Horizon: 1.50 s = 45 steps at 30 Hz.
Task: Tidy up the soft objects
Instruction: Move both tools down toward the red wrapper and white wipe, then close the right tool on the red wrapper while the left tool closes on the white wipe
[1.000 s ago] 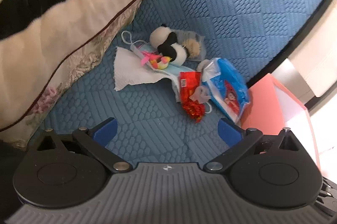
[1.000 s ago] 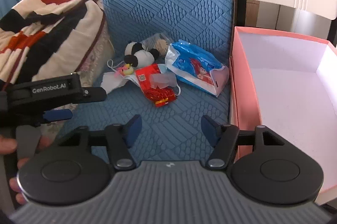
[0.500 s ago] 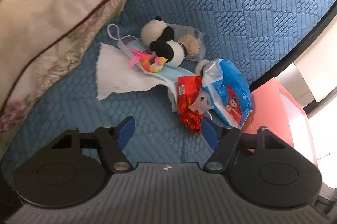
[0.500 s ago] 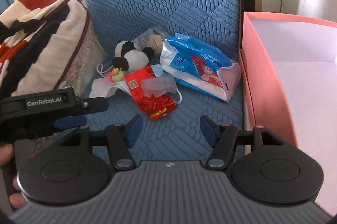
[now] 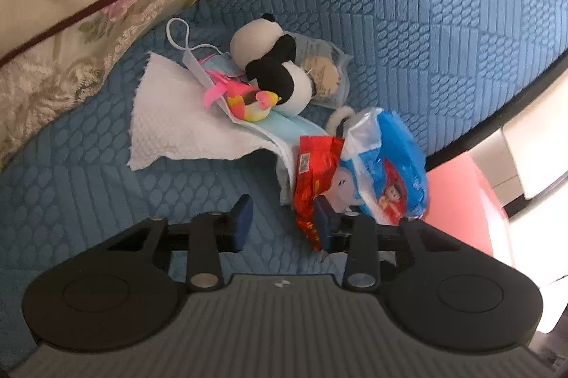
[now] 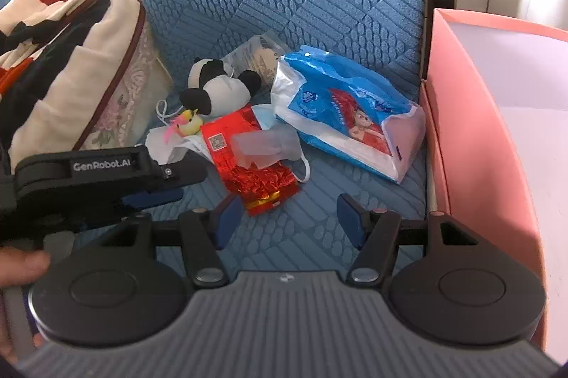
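A pile lies on the blue quilted seat (image 5: 88,186): a panda plush (image 5: 273,69), a small pink-and-yellow toy (image 5: 248,101), a white paper towel (image 5: 170,122), a face mask (image 5: 280,126), a red foil packet (image 5: 312,172) and a blue tissue pack (image 5: 390,158). My left gripper (image 5: 284,222) hovers low at the pile's near edge, its jaws closing with only seat fabric between them; the red packet sits just behind its right finger. My right gripper (image 6: 288,218) stands open just short of the red packet (image 6: 255,158), nothing between its fingers. The panda plush (image 6: 220,87) lies behind.
A pink box (image 6: 461,115) with a white inside stands open at the seat's right edge. Cushions and a striped blanket (image 6: 71,76) are heaped on the left. A clear packet (image 5: 323,72) lies behind the panda. The person's hand (image 6: 17,268) holds the left gripper (image 6: 152,197).
Both grippers have come down and closer to the pile. The left gripper's jaws have narrowed a good deal; the right gripper's jaws stand as before.
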Each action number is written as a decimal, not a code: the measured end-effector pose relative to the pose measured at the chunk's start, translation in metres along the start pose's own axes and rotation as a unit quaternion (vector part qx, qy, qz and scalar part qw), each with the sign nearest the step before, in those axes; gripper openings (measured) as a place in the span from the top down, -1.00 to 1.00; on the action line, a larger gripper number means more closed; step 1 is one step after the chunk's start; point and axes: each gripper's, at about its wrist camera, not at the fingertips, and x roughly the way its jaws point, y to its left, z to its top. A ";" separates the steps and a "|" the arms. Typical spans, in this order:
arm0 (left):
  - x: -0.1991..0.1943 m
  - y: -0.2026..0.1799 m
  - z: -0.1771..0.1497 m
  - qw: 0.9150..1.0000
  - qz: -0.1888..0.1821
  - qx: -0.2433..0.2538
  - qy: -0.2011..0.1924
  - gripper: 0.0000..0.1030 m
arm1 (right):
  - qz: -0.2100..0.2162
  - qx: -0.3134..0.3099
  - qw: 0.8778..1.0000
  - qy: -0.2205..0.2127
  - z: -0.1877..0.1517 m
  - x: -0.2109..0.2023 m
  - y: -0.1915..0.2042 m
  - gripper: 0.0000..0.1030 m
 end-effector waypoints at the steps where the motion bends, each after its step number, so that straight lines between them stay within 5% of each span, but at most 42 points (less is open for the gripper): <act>1: 0.001 0.001 0.000 1.000 -0.007 -0.006 -0.002 0.17 | 0.003 -0.002 1.000 -0.001 0.001 0.001 0.000 -0.22; 11: 0.013 0.022 0.007 0.995 -0.031 -0.091 -0.011 0.16 | 0.010 -0.021 1.000 0.011 0.007 0.032 0.008 -0.07; 20: 0.025 0.040 0.018 0.985 -0.046 -0.162 -0.023 0.20 | -0.001 -0.037 0.999 0.027 0.015 0.060 0.014 -0.30; 24: 0.027 0.033 0.019 0.991 -0.022 -0.130 -0.021 0.75 | -0.002 -0.051 0.998 0.037 0.012 0.071 0.017 -0.33; 27: 0.026 0.029 0.018 0.993 -0.006 -0.114 -0.032 0.93 | -0.008 -0.062 0.997 0.033 0.010 0.075 0.021 -0.35; 33: 0.021 0.027 0.015 0.995 0.007 -0.076 -0.063 0.98 | -0.002 -0.066 0.998 0.023 0.012 0.070 0.025 -0.12; 45: -0.019 0.016 0.002 0.995 0.002 -0.020 -0.095 0.99 | 0.002 -0.060 0.998 0.004 0.012 0.027 0.023 -0.08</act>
